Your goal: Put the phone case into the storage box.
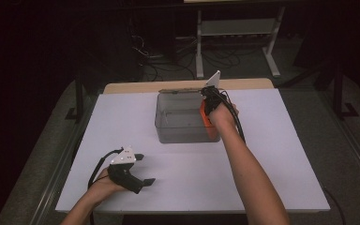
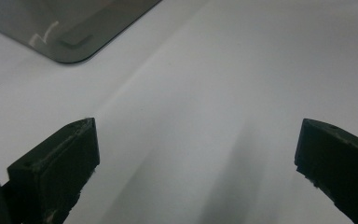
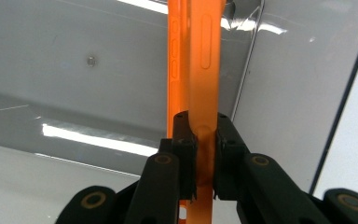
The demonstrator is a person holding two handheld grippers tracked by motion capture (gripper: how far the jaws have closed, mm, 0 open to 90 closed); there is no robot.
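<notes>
Orange, thin, flat plastic case hangs edge-on over the right-hand wall of the clear, smoke-grey rectangular plastic bin, clamped between the jaws of the right gripper; the bin stands at the table's twelve-o'clock side on the white sheet-covered table, and nothing can be made out lying on its floor. Left gripper, at about seven o'clock from the bin and well apart from it, rests near the table surface with its jaws spread wide and nothing between them.
</notes>
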